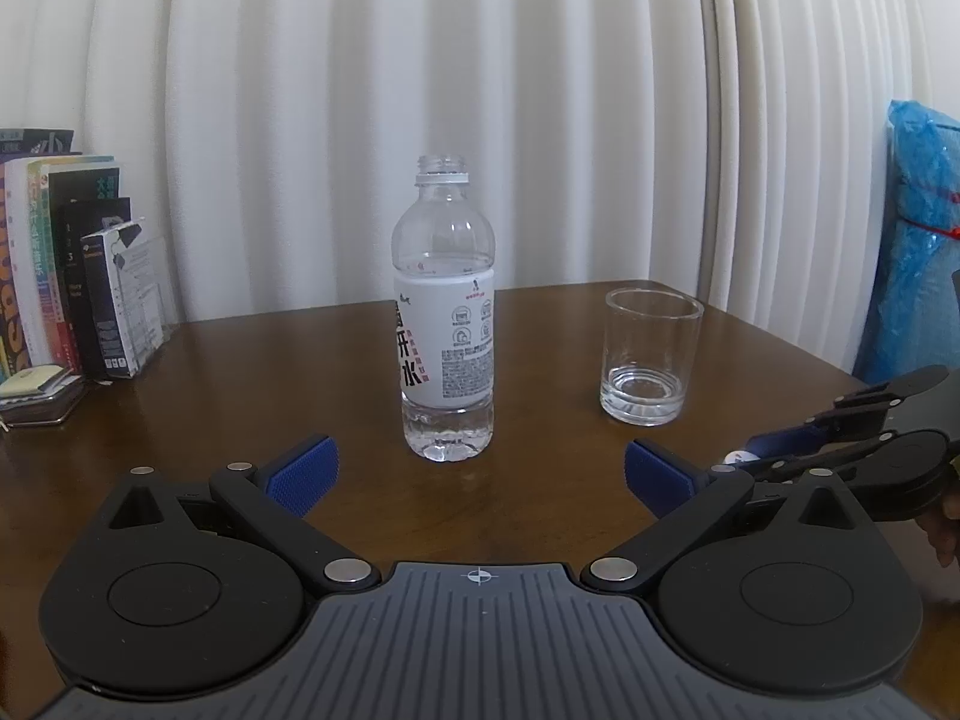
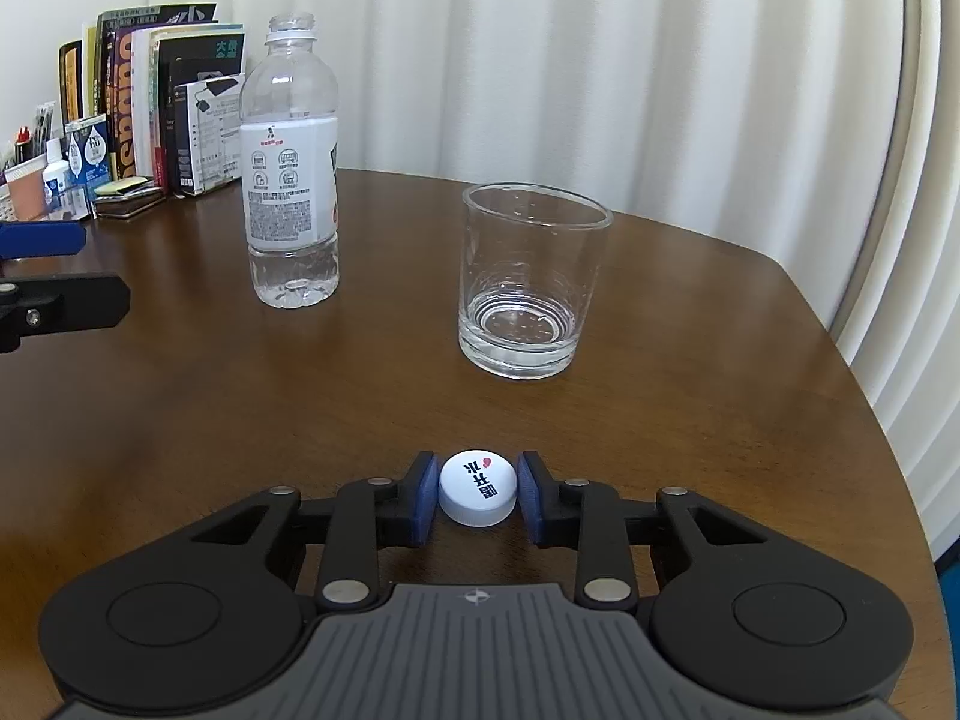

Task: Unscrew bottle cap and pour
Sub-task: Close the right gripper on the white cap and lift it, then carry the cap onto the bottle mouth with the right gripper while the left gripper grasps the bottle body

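A clear plastic water bottle [image 1: 444, 312] with a white label stands upright and uncapped on the brown table; it also shows in the right wrist view [image 2: 292, 162]. An empty clear glass [image 1: 648, 357] stands to its right, also seen in the right wrist view [image 2: 528, 279]. My left gripper [image 1: 477, 471] is open, with the bottle just beyond and between its blue pads. My right gripper [image 2: 478, 495] is shut on the white bottle cap [image 2: 478, 495], low over the table in front of the glass. The right gripper also shows at the right edge of the left wrist view [image 1: 756, 456].
A row of books and boxes [image 1: 72, 264] stands at the table's back left, with small bottles and a paper cup [image 2: 54, 180] beside them. A white pleated curtain hangs behind. A blue plastic bag [image 1: 918, 240] is at the right. The table's rounded edge [image 2: 870, 396] runs along the right.
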`<state>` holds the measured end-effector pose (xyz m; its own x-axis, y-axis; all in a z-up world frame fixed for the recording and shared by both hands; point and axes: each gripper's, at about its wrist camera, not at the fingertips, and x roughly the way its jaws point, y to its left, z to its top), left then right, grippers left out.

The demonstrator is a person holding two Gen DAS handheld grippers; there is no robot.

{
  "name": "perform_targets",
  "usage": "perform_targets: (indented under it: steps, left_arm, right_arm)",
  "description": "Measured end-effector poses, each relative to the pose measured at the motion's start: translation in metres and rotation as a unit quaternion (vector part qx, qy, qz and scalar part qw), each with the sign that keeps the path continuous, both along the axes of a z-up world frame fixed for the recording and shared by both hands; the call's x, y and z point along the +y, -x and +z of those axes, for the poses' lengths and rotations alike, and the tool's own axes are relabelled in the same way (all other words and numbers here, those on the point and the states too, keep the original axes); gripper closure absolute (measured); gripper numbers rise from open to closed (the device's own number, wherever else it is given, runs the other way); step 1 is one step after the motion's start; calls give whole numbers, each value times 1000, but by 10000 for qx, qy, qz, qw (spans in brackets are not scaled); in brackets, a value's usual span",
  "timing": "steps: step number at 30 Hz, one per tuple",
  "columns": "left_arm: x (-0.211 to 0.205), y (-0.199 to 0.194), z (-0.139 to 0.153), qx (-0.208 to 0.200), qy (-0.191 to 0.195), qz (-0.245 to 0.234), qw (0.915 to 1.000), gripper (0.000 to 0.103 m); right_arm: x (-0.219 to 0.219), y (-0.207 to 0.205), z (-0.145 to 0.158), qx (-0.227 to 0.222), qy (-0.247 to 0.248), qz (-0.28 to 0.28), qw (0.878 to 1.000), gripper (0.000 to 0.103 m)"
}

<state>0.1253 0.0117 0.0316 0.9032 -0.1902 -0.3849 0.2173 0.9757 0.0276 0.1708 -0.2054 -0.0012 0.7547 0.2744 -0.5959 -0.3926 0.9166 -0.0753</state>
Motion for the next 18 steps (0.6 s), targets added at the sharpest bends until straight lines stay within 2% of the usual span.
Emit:
perform_targets:
  steps: [6,12,18]
  left_arm:
    - [4,-8,4,-138,41,-236,9996,0]
    - [18,-27,13,-735,-102,-525,9959,0]
    - [28,-59,13,-815,203,-633,9945,0]
  right_arm:
    - [5,1,18,-181,-26,244,9995,71]
    - [16,-6,58,-431,-123,686,9966,71]
    - [34,-22,101,-677,-231,1186,9904,71]
